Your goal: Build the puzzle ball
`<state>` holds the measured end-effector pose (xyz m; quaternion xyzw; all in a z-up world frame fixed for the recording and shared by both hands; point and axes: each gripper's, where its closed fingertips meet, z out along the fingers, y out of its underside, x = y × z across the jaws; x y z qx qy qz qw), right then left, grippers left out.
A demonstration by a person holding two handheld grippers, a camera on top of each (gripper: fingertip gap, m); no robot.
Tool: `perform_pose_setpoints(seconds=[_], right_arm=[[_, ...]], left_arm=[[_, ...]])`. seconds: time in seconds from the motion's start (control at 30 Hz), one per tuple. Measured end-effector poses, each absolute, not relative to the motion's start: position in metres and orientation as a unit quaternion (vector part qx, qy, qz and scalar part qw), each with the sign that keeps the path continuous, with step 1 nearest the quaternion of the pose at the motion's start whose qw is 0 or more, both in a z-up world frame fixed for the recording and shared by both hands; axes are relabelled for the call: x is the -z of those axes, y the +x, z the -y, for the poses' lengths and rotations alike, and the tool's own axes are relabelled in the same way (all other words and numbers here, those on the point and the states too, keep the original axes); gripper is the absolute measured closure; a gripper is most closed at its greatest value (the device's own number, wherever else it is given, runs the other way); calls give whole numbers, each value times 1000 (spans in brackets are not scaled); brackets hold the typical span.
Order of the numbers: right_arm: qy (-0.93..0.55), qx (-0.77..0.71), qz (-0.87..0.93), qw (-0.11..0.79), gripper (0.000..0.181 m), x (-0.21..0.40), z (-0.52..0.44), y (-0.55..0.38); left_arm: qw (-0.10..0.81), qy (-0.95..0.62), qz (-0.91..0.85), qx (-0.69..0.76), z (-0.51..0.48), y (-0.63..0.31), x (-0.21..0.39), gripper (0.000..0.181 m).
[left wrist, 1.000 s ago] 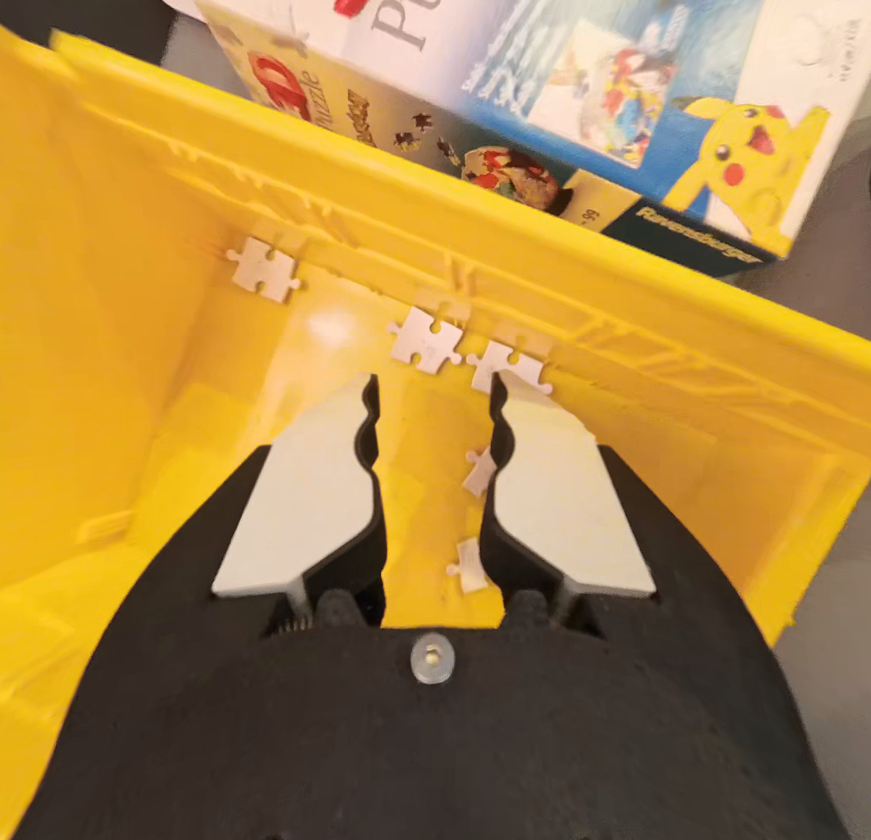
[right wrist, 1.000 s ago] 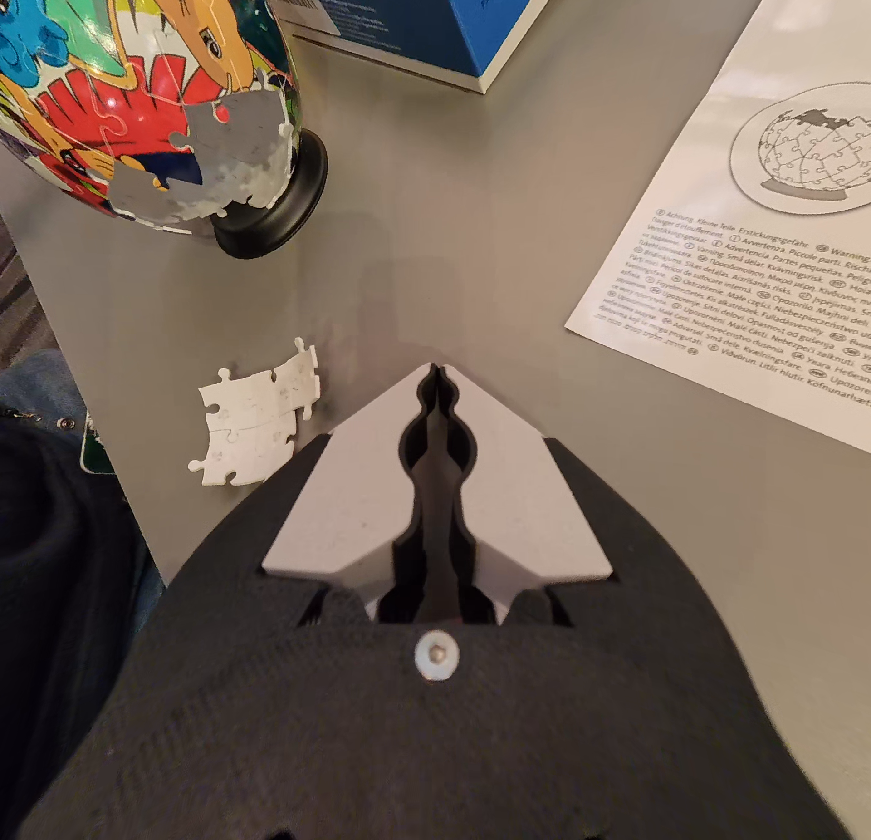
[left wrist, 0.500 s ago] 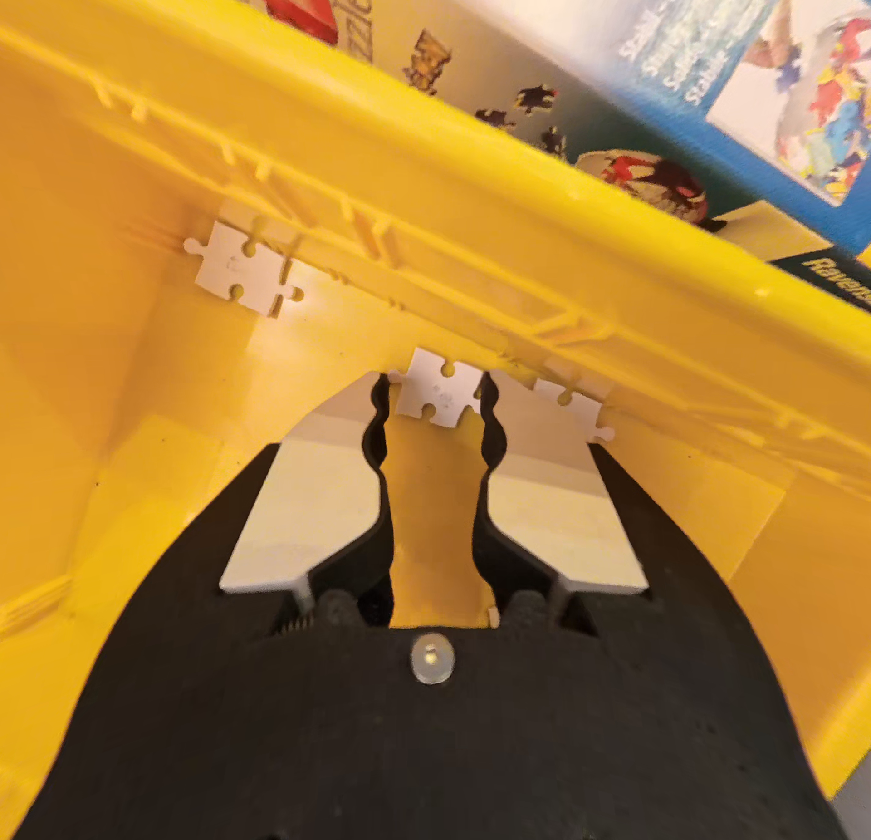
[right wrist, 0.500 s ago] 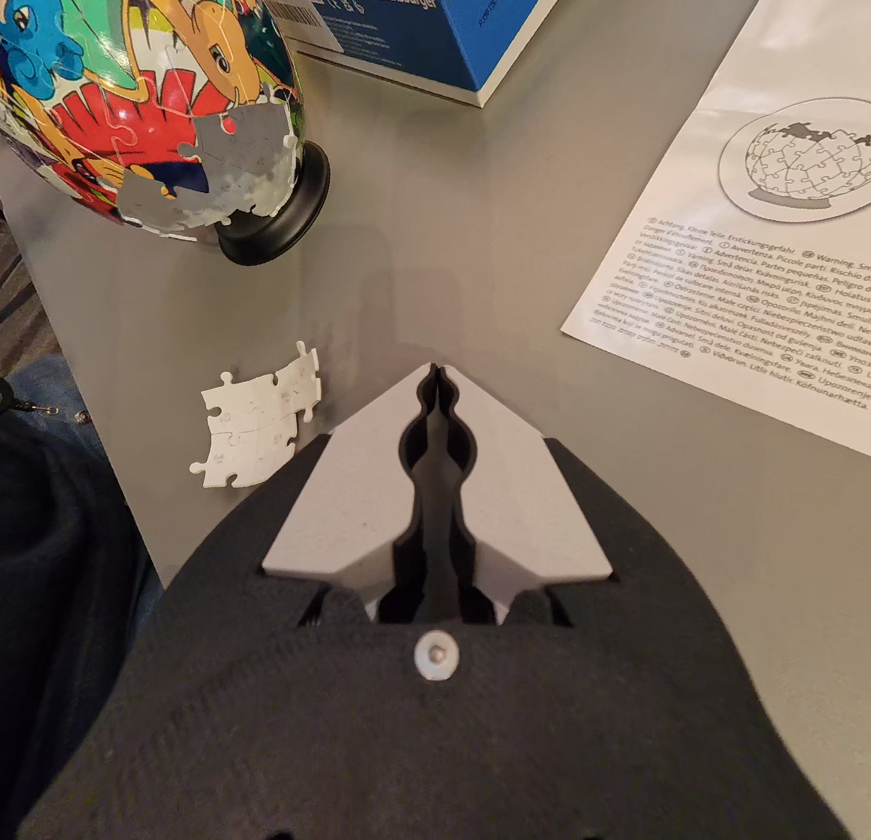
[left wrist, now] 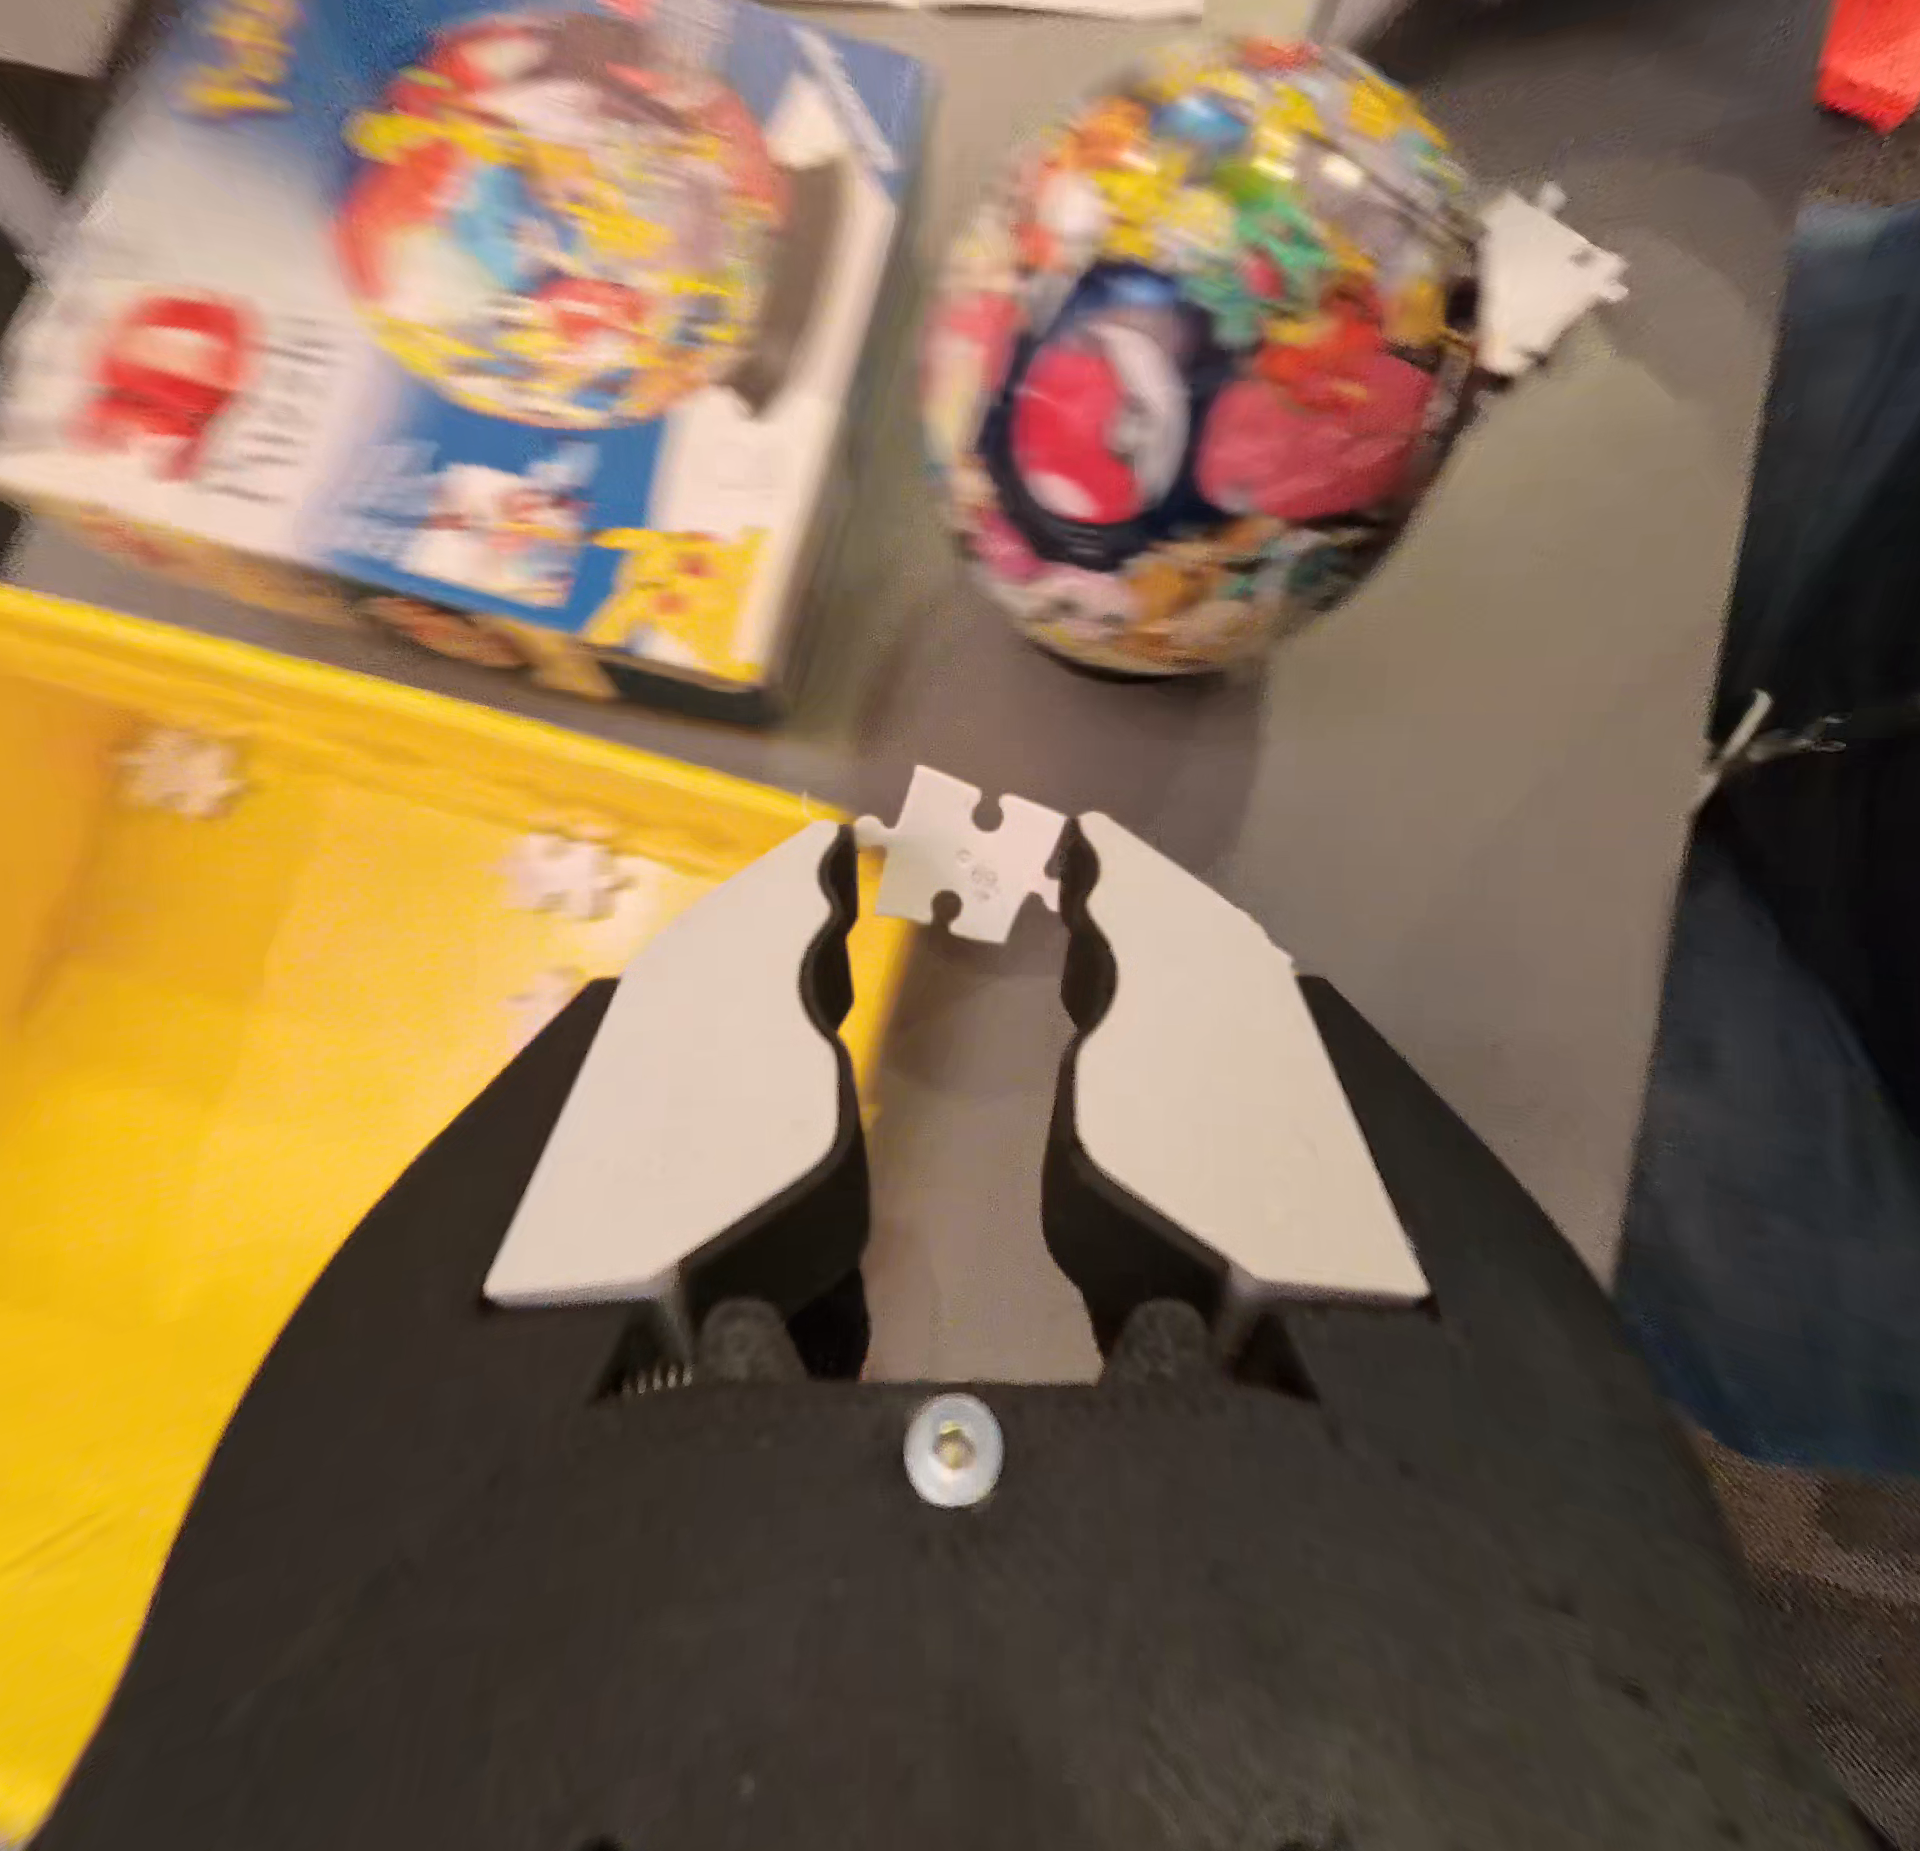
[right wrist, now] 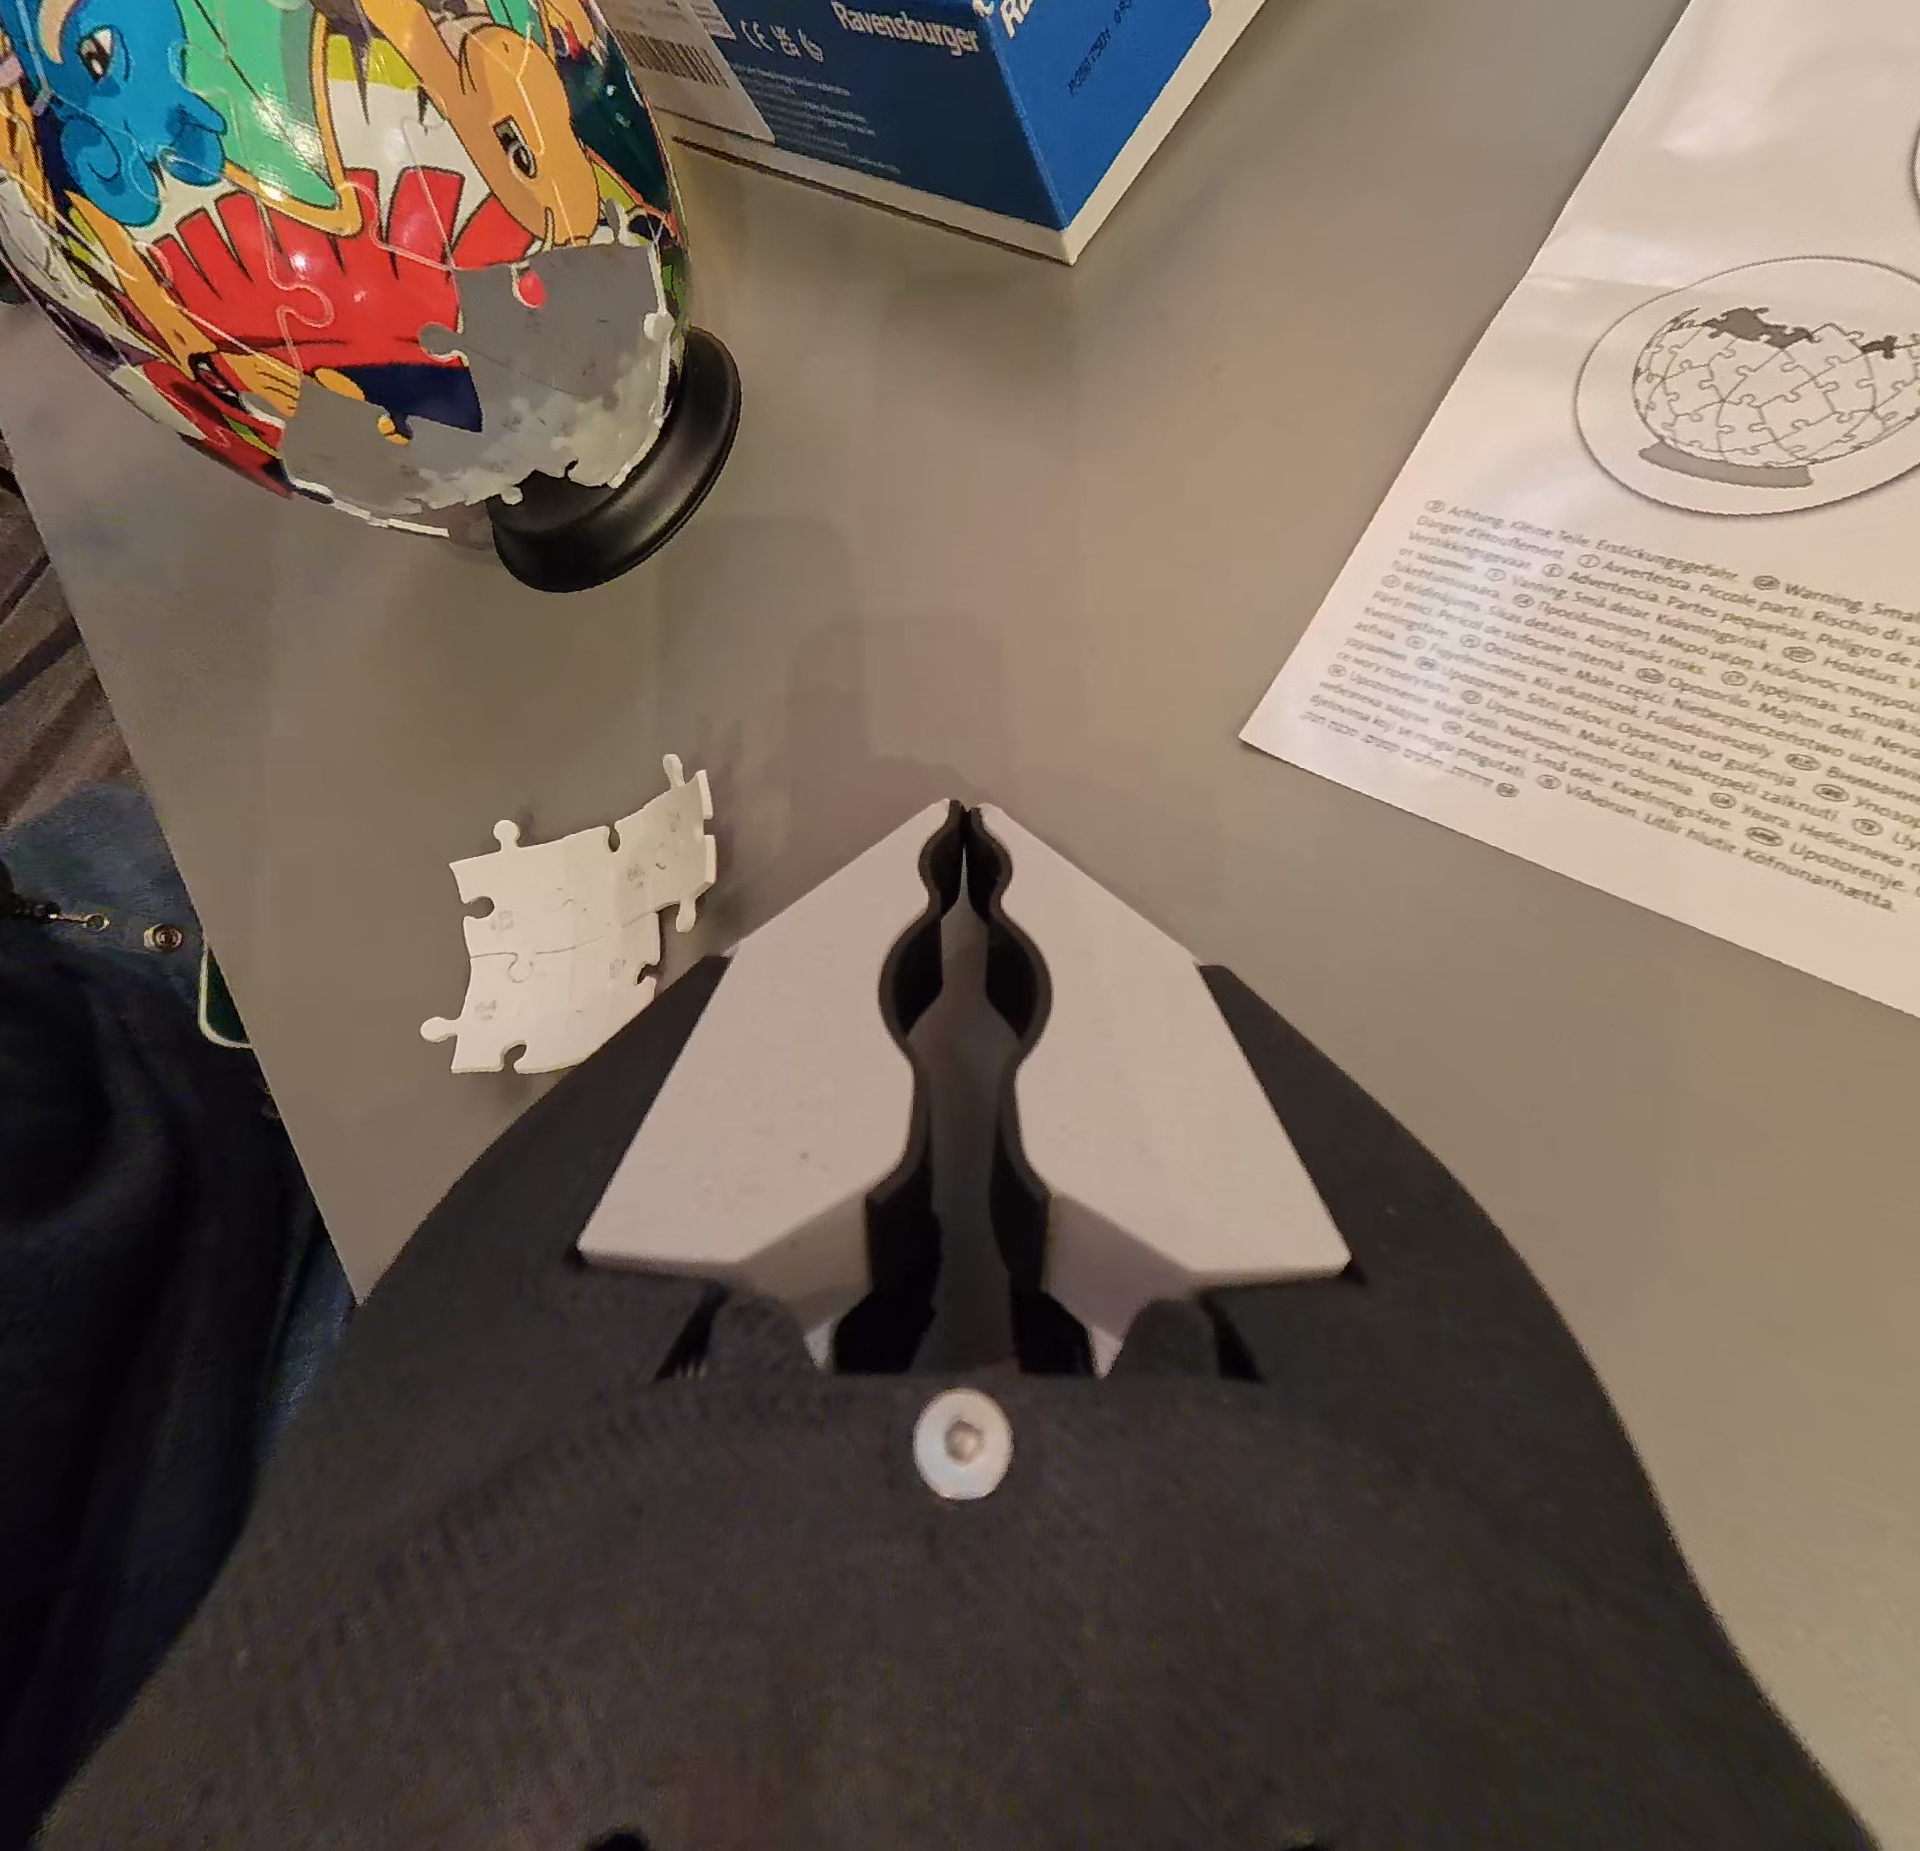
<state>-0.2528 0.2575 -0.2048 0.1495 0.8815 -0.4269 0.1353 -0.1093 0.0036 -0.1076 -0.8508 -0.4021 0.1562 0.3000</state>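
Note:
My left gripper (left wrist: pixel 961 851) is shut on a white puzzle piece (left wrist: pixel 966 858), held by its edges between the fingertips, above the grey table just right of the yellow bin (left wrist: pixel 260 1022). The colourful puzzle ball (left wrist: pixel 1205 357) stands ahead of it; it also shows in the right wrist view (right wrist: pixel 312 212) on a black ring stand (right wrist: pixel 634 492), with grey gaps low on its side. My right gripper (right wrist: pixel 961 814) is shut and empty over the table. A joined cluster of white pieces (right wrist: pixel 577 918) lies left of it.
The puzzle box (left wrist: pixel 457 326) lies behind the bin; its blue side shows in the right wrist view (right wrist: pixel 935 66). An instruction sheet (right wrist: pixel 1662 502) lies at right. Loose white pieces (left wrist: pixel 561 871) lie in the bin. A person's dark clothing (right wrist: pixel 125 1282) is at the table's left edge. One gripper's finger ends stand about 30 cm off the other's.
My left gripper closed on a white piece in the bin, lifted it out and swung right toward the ball. My right gripper stayed shut and shifted only slightly.

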Motion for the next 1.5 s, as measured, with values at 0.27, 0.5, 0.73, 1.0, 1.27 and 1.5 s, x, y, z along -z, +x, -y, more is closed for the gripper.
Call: perform_pose_setpoints(seconds=[0.27, 0.5, 0.73, 1.0, 1.27, 1.5], right_arm=[[139, 437, -880, 121, 181, 202, -258, -251], [137, 451, -874, 120, 181, 197, -258, -251], [135, 460, -870, 118, 181, 193, -259, -251], [132, 468, -865, 127, 181, 190, -259, -250], [134, 476, -859, 137, 181, 187, -259, -250], [141, 544, -818, 121, 176, 137, -260, -257]], left_arm=[[302, -841, 414, -171, -87, -82, 195, 110], [283, -791, 460, -287, 45, -139, 110, 127], [179, -848, 469, -171, 105, -198, 202, 119], [178, -858, 467, -120, 95, -203, 223, 143], [190, -833, 490, -171, 104, -201, 195, 143], [246, -804, 453, -297, 58, -174, 64, 144]])
